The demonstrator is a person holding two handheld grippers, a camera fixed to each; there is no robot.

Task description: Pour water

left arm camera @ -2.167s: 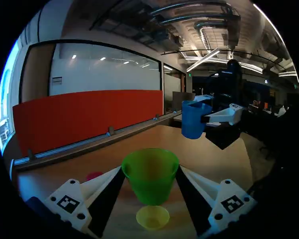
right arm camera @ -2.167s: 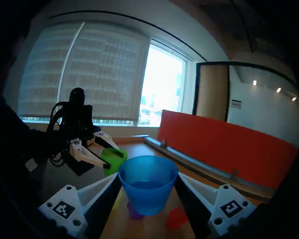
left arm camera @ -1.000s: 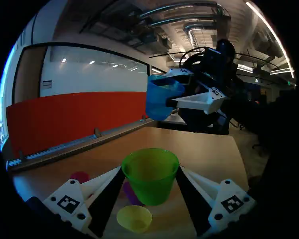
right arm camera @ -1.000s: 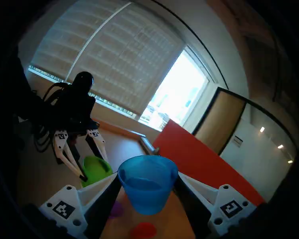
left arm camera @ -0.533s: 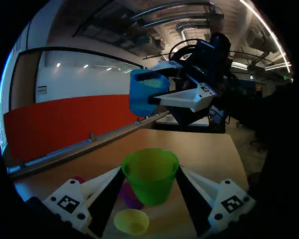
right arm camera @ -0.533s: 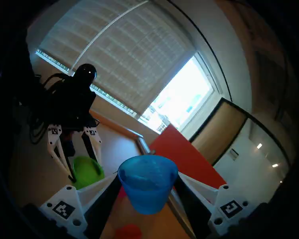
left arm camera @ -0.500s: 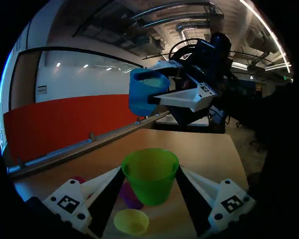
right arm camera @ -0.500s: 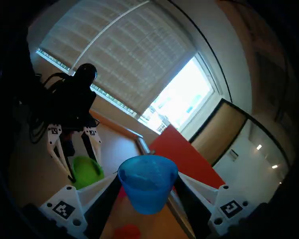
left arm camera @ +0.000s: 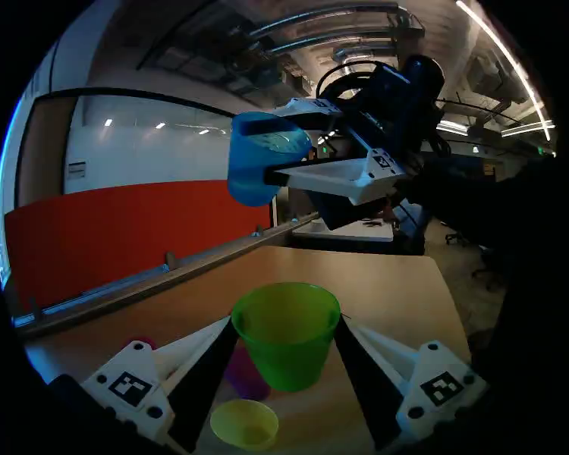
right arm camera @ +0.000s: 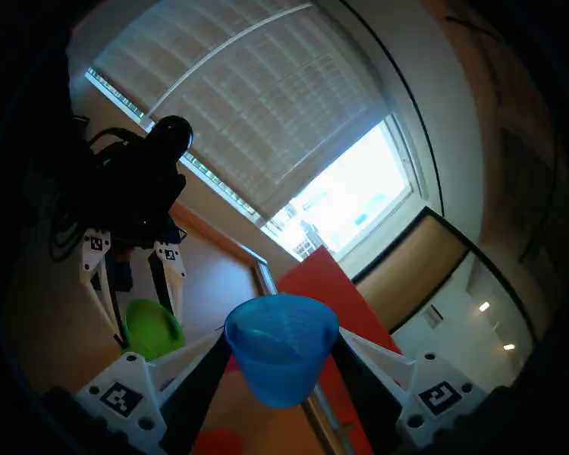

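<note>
Pinches a green cup (left arm camera: 286, 337) upright between the fingers of the left tool (left arm camera: 284, 326), just above the tabletop (left arm camera: 391, 288). Clamps a blue cup (left arm camera: 253, 167) in the right tool (right arm camera: 282, 345), high above and left of the green one, tilted, with water (right arm camera: 273, 330) inside. On the tabletop beneath, a yellow cup (left arm camera: 244, 425) beside a purple cup (left arm camera: 246, 375).

near cup (left arm camera: 286, 334) is hovering lower centre over the table (left arm camera: 391, 288); far cup (left arm camera: 258, 165) is hovering above it, upper centre.
</note>
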